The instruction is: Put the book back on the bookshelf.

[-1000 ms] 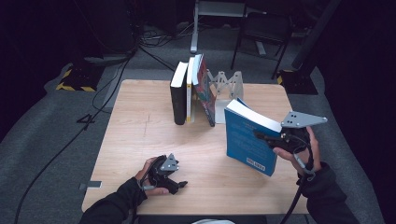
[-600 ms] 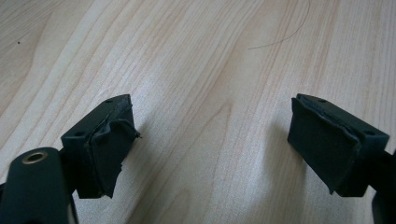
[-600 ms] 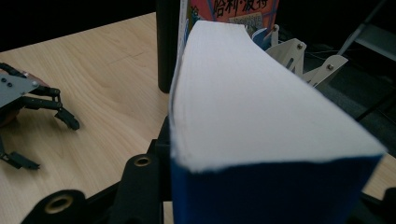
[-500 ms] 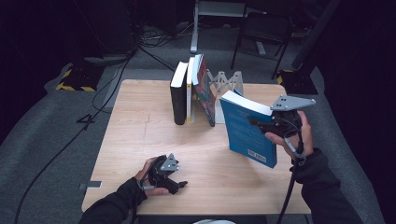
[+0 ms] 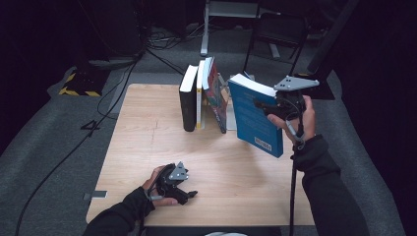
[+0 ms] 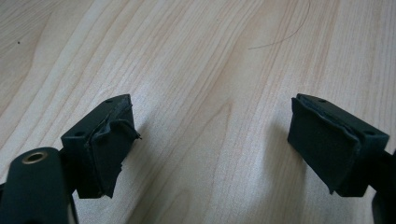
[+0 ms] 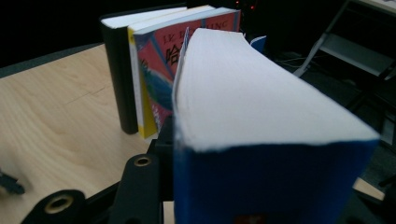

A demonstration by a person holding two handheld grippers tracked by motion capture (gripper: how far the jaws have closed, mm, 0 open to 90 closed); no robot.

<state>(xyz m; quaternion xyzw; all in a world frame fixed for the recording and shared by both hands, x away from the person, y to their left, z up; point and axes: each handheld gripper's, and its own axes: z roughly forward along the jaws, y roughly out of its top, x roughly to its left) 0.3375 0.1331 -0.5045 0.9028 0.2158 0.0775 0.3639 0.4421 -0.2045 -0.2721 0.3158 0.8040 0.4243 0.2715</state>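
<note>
A thick blue book (image 5: 255, 118) hangs tilted above the table's right side, clamped near its top by my right gripper (image 5: 268, 107). In the right gripper view the blue book (image 7: 261, 130) has its white page block turned up, and the jaws are shut across its thickness. Just left of it a row of books (image 5: 201, 96) stands upright: a black one, a yellow-edged one and a red one (image 7: 161, 70). My left gripper (image 5: 189, 195) rests on the table near the front edge. Its pads (image 6: 109, 144) stand wide apart over bare wood, with nothing between them.
The wooden table (image 5: 147, 147) carries a pale metal bookend (image 5: 231, 91) behind the row of books. Beyond the far edge stand a chair (image 5: 278, 29) and a stand, with cables on the grey floor (image 5: 64, 132).
My right gripper has carried the blue book up and leftward, closer to the standing row. The left gripper has stayed where it was.
</note>
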